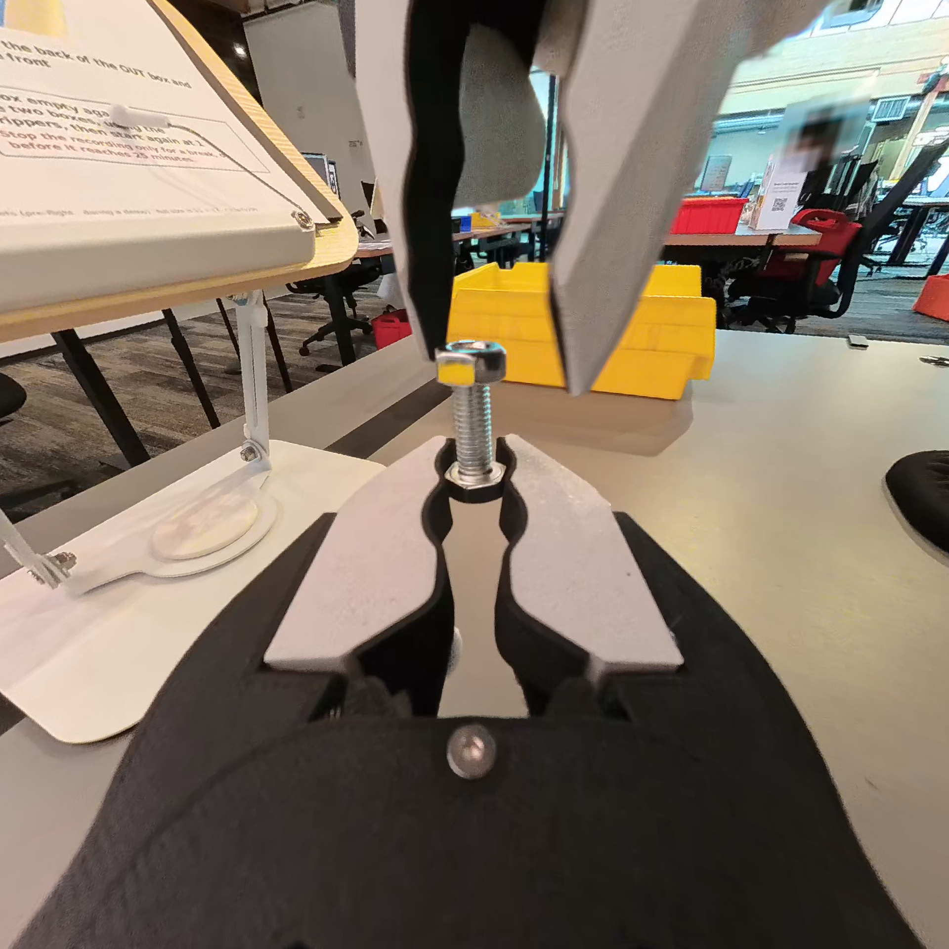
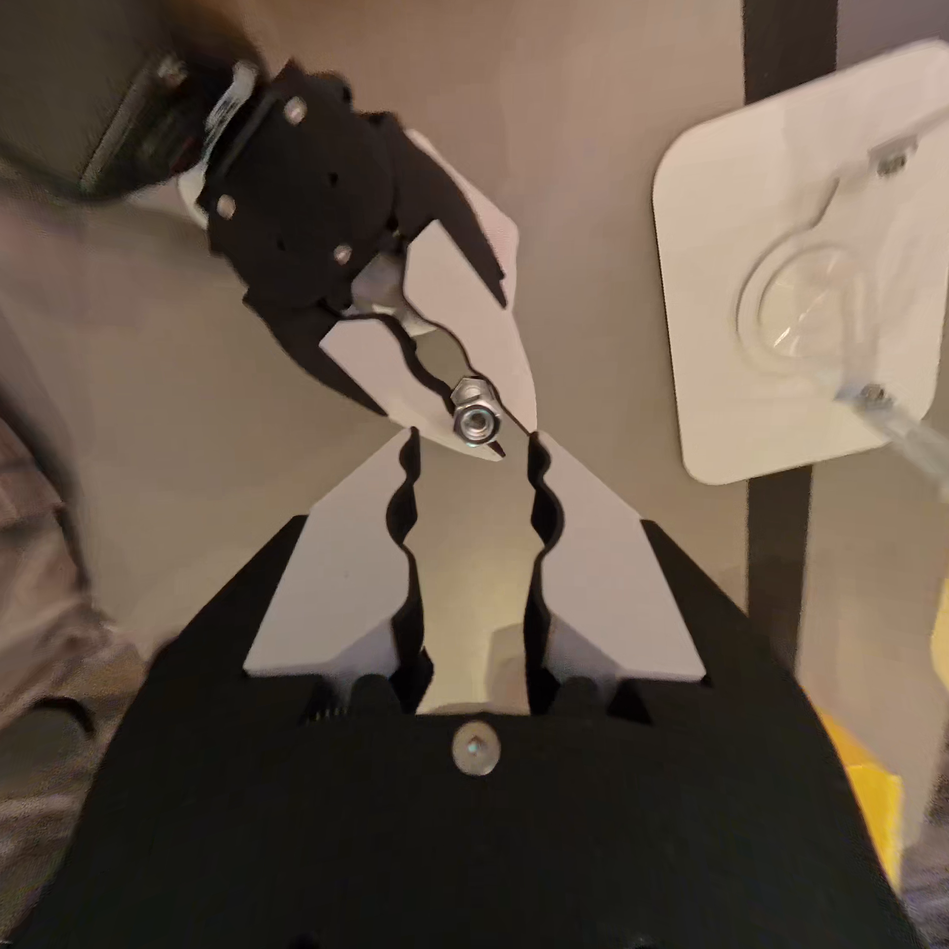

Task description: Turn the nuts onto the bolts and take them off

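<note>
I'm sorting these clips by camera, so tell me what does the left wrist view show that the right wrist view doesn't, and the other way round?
Only the left wrist view shows the bolt's threaded shank from the side, the yellow bin behind it, the tilted board with a printed sheet, and the room beyond.

Only the right wrist view shows the left gripper's black body from above, a cable, and the dark gap between tables.

Both show the left gripper shut on the bolt, the nut on top, the open right gripper at the nut, and the white stand base.
</note>
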Demonstrator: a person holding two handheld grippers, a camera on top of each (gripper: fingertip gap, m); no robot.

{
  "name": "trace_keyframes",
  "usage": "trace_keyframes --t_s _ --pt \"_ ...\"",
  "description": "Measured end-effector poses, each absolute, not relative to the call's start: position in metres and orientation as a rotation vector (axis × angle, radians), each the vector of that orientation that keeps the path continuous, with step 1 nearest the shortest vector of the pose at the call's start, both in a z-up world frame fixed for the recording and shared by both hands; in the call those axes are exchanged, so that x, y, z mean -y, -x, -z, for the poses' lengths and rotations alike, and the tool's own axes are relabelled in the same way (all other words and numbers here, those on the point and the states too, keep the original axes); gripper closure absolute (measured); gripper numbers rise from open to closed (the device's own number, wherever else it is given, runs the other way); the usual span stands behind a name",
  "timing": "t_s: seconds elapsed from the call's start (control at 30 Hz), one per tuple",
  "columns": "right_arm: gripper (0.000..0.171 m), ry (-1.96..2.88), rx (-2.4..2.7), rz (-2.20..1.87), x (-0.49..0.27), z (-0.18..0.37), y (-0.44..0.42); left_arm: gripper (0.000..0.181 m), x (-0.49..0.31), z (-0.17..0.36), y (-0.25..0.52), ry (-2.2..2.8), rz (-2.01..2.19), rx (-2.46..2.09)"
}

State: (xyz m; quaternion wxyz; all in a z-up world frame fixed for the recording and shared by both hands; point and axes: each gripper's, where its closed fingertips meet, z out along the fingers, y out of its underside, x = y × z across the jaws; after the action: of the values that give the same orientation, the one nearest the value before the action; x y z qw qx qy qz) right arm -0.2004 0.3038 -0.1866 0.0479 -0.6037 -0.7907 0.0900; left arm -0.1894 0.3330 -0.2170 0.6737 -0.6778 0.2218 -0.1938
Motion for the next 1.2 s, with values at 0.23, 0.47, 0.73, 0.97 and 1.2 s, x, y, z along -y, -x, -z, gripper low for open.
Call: trace_keyframes --t_s 0.23,0.47,0.73,0.97,1.2 --pt "0.132 0.917 2.742 -0.018 -0.312 0.174 0.206 0.167 -0.332 0.217 0.187 1.522 0.439 -0.514" --pt "0.150 0.620 2.857 -0.032 -0.302 0.182 0.209 0.167 -0.332 0.217 0.187 1.521 0.439 -0.520" --pt "0.156 1.203 2.771 -0.136 -0.305 0.184 0.207 0.167 -0.333 0.218 0.187 1.528 0.432 -0.517" --pt "0.146 1.876 2.433 -0.328 -0.299 0.185 0.204 0.167 -0.332 0.218 0.185 1.526 0.419 -0.529" --pt "0.128 1.018 2.762 -0.062 -0.302 0.179 0.201 0.167 -0.331 0.218 0.185 1.523 0.427 -0.532"
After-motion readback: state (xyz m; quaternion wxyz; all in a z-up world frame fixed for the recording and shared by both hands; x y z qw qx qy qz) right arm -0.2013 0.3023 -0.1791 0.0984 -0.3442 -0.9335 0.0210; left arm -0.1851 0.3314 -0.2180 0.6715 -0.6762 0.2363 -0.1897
